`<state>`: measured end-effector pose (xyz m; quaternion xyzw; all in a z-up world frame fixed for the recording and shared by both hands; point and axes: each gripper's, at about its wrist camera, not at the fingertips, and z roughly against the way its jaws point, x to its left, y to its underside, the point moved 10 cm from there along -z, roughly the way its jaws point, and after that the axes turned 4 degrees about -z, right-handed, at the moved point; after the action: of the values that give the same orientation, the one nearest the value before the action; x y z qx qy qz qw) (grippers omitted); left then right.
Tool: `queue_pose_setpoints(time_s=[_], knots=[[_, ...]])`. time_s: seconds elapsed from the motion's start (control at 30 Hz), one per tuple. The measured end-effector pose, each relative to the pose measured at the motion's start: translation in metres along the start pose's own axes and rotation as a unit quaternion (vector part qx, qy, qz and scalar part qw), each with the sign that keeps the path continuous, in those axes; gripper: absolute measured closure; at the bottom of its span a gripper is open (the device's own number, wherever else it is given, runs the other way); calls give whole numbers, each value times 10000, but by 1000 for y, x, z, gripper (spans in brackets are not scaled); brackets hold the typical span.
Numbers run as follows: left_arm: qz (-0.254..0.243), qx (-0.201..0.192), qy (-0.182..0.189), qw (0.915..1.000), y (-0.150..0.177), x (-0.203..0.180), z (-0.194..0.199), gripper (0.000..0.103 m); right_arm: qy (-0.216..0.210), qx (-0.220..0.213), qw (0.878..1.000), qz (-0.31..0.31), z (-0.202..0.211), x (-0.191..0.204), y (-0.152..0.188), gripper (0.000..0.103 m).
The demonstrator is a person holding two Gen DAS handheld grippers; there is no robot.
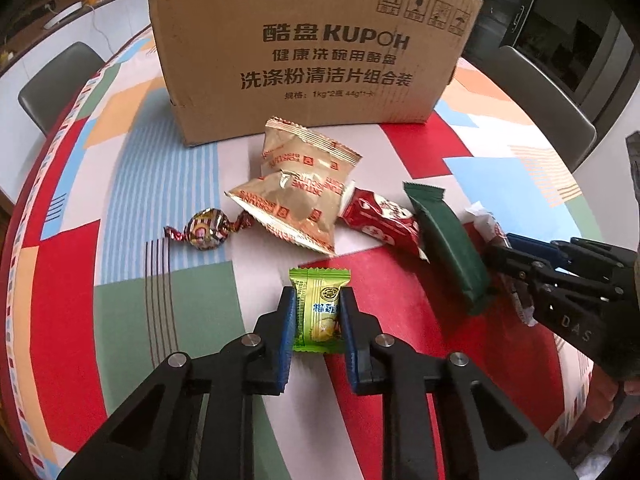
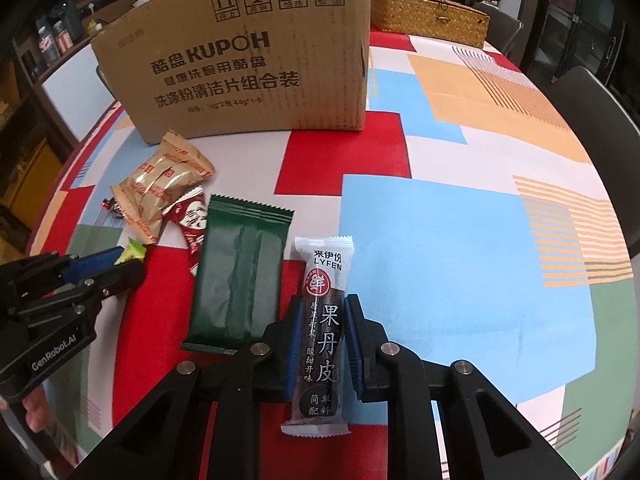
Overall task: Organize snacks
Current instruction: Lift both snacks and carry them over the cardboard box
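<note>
My left gripper [image 1: 318, 298] is shut on a small light-green candy packet [image 1: 320, 280] that lies on the patterned tablecloth [image 1: 168, 312]; its blue pads press both sides. My right gripper [image 2: 323, 304] is shut on a long dark fruit-leather bar [image 2: 322, 360] with white ends, held lengthwise between its pads. In the right wrist view the left gripper [image 2: 124, 264] shows at the left edge with the green packet [image 2: 134, 250]. A dark green wrapped bar [image 2: 240, 272] lies just left of the held bar. An open cardboard box [image 1: 312, 52] stands behind the snacks.
Two gold biscuit packets [image 1: 304, 184], a red packet [image 1: 380, 220] and a round foil candy [image 1: 206, 228] lie in front of the box. A wicker case [image 2: 428, 16] sits at the table's far side. Dark chairs [image 1: 56, 80] [image 1: 552, 96] stand around the round table.
</note>
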<state>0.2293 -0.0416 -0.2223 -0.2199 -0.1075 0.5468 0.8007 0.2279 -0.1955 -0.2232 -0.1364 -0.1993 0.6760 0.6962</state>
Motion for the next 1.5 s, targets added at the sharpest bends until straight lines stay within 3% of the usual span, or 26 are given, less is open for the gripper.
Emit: queue_pose_setpoints(time_s=[0.3, 0.6, 1.0, 1.5], knots=[[-16, -296, 29, 9996, -3, -6, 30, 81, -175, -216, 9996, 30, 21, 8, -5, 82], [-93, -727, 15, 9973, -28, -6, 60, 81, -374, -653, 9969, 233, 53, 24, -21, 82], [-153, -1361, -225, 9903, -83, 8, 98, 81, -649, -1224, 9895, 401, 84, 44, -68, 82], [-385, -2092, -581, 9754, -164, 23, 145, 81, -843, -1937, 9765, 428, 118, 54, -154, 82]])
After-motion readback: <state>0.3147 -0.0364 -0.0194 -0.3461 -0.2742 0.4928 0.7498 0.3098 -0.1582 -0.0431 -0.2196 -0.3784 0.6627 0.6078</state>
